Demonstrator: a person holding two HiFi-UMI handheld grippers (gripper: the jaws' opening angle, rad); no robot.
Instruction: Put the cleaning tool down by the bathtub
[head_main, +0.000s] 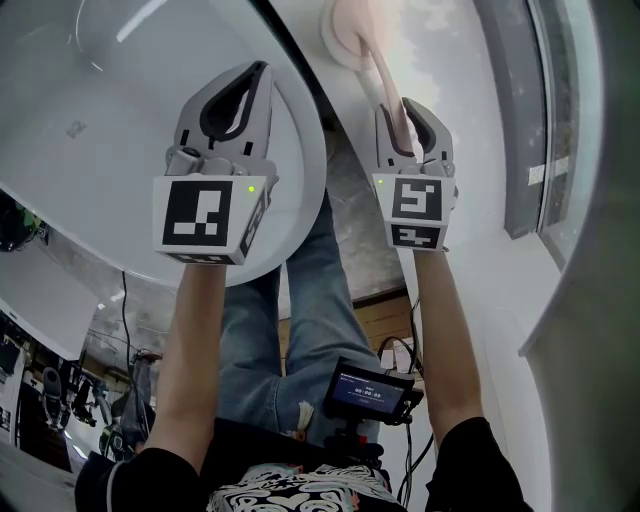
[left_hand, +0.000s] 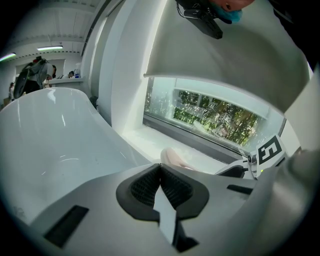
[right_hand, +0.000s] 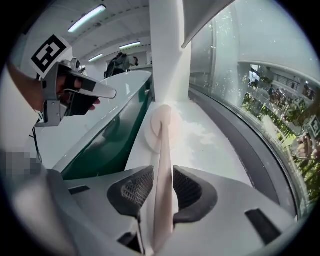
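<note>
The cleaning tool (head_main: 350, 40) is a pale pink handle with a round pad head. My right gripper (head_main: 408, 105) is shut on the handle (right_hand: 162, 195). The head (right_hand: 158, 128) touches the white ledge (right_hand: 205, 142) beside the bathtub (right_hand: 112, 97). My left gripper (head_main: 262, 68) is shut and empty, and it hovers over the white bathtub rim (head_main: 300, 150). In the left gripper view its pads (left_hand: 150, 182) meet, the tub's inside (left_hand: 50, 140) lies below, and the tool's head (left_hand: 172, 157) shows past the jaws.
A long window (head_main: 560, 120) runs along the right of the ledge (head_main: 460, 60). A white column (right_hand: 167, 50) stands at the tub's far end. A small screen device (head_main: 368, 390) hangs at the person's waist. People (left_hand: 35, 75) stand far behind.
</note>
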